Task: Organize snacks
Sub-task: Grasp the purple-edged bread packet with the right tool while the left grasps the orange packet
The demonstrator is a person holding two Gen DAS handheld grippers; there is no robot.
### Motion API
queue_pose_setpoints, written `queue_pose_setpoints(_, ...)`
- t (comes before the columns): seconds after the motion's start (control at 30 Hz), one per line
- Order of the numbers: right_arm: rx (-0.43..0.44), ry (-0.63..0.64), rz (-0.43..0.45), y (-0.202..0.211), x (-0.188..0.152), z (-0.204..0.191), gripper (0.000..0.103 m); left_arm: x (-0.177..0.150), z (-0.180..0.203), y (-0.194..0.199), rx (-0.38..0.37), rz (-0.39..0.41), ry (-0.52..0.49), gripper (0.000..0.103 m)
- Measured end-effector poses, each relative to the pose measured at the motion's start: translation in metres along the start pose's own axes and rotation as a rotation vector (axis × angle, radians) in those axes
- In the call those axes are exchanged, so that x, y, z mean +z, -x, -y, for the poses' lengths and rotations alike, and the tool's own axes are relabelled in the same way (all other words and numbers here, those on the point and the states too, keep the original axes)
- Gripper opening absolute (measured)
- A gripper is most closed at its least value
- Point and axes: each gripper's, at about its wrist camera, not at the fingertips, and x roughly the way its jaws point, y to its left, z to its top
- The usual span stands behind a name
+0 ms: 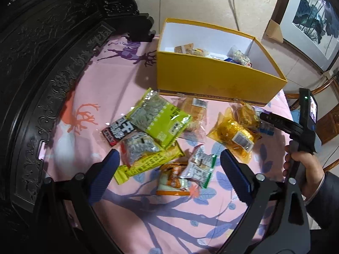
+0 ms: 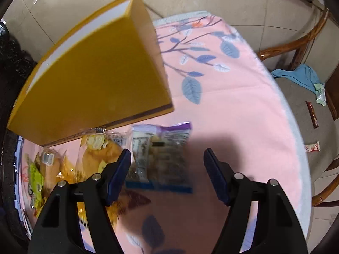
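A yellow box [image 1: 214, 80] stands open on the pink cloth, with a few snacks inside [image 1: 190, 49]; it also shows in the right wrist view [image 2: 91, 76]. Several snack packets lie in front of it: a green packet [image 1: 159, 118], a yellow bar [image 1: 148, 165], an orange packet [image 1: 172, 180], a white-green packet [image 1: 200, 167] and amber bread packets [image 1: 235, 135]. My left gripper [image 1: 169, 160] is open above the yellow bar and small packets. My right gripper [image 2: 167, 158] is open over a purple-and-blue packet [image 2: 161, 156]; it appears in the left view [image 1: 275, 119].
Dark carved wooden furniture [image 1: 42, 63] borders the table on the left. A wooden chair [image 2: 300, 48] beside the table holds a blue cloth [image 2: 300, 76] and small packets [image 2: 313, 114]. A framed picture [image 1: 313, 21] leans on the floor. Bare pink cloth [image 2: 233, 105] lies right of the box.
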Motion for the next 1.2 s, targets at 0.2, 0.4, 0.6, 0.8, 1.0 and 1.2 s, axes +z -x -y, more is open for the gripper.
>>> queue_pose_setpoints(0.2,-0.122,0.223,0.055,-0.002,-0.014,-0.026,0.065,-0.003,-0.035,-0.009,0.053,-0.044,0.085,0.097)
queue_pose_setpoints(0.4,-0.084,0.243,0.047,0.01,-0.022,-0.021,0.048,-0.01,-0.069,-0.02,0.103,-0.077,0.142,0.097)
queue_pose_setpoints(0.6,0.031,0.124,-0.01,0.033,-0.043,0.008,0.044,-0.023,-0.062,-0.032,0.079,-0.117,0.092,0.097)
queue_pose_setpoints(0.8,0.106,0.014,-0.003,0.07,-0.064,0.029,0.044,-0.038,-0.024,-0.045,0.026,-0.14,-0.068,0.097)
queue_pose_setpoints(1.0,0.143,-0.067,-0.051,0.075,-0.078,0.035,0.044,-0.056,0.01,-0.065,0.001,-0.139,-0.23,0.097)
queue_pose_setpoints(1.2,0.153,-0.053,-0.061,0.075,-0.08,0.029,0.044,-0.056,0.007,-0.089,-0.037,-0.182,-0.183,0.078)
